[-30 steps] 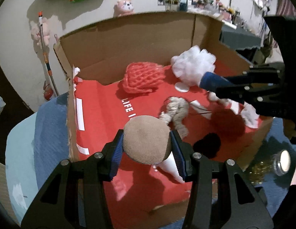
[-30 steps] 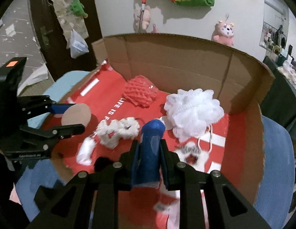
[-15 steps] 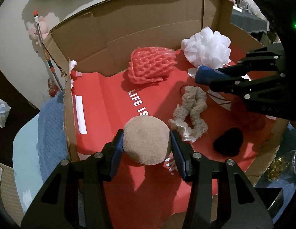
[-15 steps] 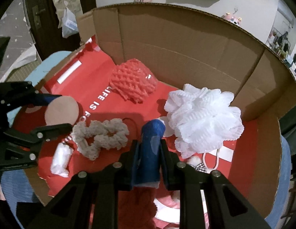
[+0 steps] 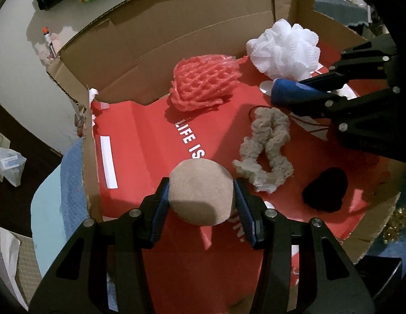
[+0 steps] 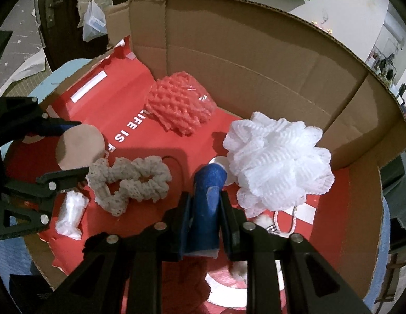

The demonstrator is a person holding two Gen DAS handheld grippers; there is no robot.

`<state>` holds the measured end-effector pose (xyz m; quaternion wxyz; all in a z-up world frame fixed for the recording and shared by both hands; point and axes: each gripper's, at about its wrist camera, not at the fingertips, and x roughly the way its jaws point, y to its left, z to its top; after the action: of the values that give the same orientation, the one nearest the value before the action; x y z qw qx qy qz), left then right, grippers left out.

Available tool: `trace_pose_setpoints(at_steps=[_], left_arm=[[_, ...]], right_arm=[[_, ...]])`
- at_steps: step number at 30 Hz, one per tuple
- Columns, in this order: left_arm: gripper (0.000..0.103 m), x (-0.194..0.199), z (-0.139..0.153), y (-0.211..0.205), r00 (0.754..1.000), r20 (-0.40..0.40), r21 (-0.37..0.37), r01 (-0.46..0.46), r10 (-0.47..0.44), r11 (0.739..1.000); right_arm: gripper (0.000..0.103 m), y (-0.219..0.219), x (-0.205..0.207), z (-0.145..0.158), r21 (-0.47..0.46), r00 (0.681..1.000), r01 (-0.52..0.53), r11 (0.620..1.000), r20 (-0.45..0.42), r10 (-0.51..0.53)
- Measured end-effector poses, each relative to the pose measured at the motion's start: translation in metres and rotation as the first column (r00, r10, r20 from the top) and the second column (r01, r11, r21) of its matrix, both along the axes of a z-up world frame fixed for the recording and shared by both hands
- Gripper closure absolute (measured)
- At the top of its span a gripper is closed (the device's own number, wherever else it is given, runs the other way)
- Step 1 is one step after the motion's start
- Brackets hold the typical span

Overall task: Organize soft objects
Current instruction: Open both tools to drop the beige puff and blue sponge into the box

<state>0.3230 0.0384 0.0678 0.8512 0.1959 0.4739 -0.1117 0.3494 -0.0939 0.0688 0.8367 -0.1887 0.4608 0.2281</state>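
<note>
two grippers hang over an open cardboard box (image 5: 156, 60) with a red printed floor. the left gripper (image 5: 201, 195) has its jaws part way open and pressed on both sides of a round tan pad (image 5: 200, 191), which sits between the blue pads and above the near left part of the red floor. the right gripper (image 6: 204, 204) is almost closed, and between its jaws it clamps a blue foam roll (image 6: 207, 201) that stands up out of the fingers, its top end just beside the white mesh puff (image 6: 277, 162). on the box floor, a beige crochet scrunchie (image 6: 129, 180) lies between the two grippers, near the tip of the left one. a red foam net (image 6: 180, 104) lies at the back wall, to the left of the white puff. a black soft lump (image 5: 324, 189) lies near the front edge, beside the scrunchie, and a small white plastic bundle (image 6: 71, 214) lies at the near left corner, under the left gripper's fingers in the right wrist view.
</note>
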Motion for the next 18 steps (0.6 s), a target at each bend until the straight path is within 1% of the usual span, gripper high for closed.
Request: trace_pose_setpoints(at_steps=[3,9,10,12,13,14,18], left_arm=[[0.055,0.0,-0.001,0.001,1.0,0.002,0.007,-0.004,0.004,1.0],[0.052,-0.001,0.001,0.0,1.0,0.006,0.003,0.003,-0.003,1.0],[0.051,0.0,0.0,-0.001,1.0,0.007,0.003,0.001,-0.001,1.0],[0.048,-0.001,0.001,-0.001,1.0,0.009,-0.001,-0.006,0.006,1.0],[0.044,-0.001,0.001,0.0,1.0,0.008,-0.004,-0.009,0.009,1.0],[0.042,-0.001,0.001,0.0,1.0,0.005,-0.01,-0.015,0.015,1.0],[0.037,-0.002,0.006,0.004,0.999,0.024,-0.022,-0.036,0.037,0.999]], right_arm=[[0.079,0.007,0.0,-0.002,-0.002,1.0,-0.001,1.0,0.001,0.001],[0.077,0.006,0.002,-0.005,-0.006,1.0,0.01,1.0,-0.012,-0.01],[0.075,0.005,0.003,-0.004,-0.006,1.0,0.011,1.0,-0.012,-0.012],[0.066,0.004,0.002,-0.003,-0.001,1.0,0.01,1.0,-0.011,-0.01],[0.057,0.004,0.002,-0.003,-0.003,1.0,0.009,1.0,-0.009,-0.009],[0.053,0.003,0.001,-0.002,-0.004,1.0,0.008,1.0,-0.004,-0.008],[0.053,-0.001,-0.008,0.007,0.004,1.0,0.013,1.0,0.019,-0.014]])
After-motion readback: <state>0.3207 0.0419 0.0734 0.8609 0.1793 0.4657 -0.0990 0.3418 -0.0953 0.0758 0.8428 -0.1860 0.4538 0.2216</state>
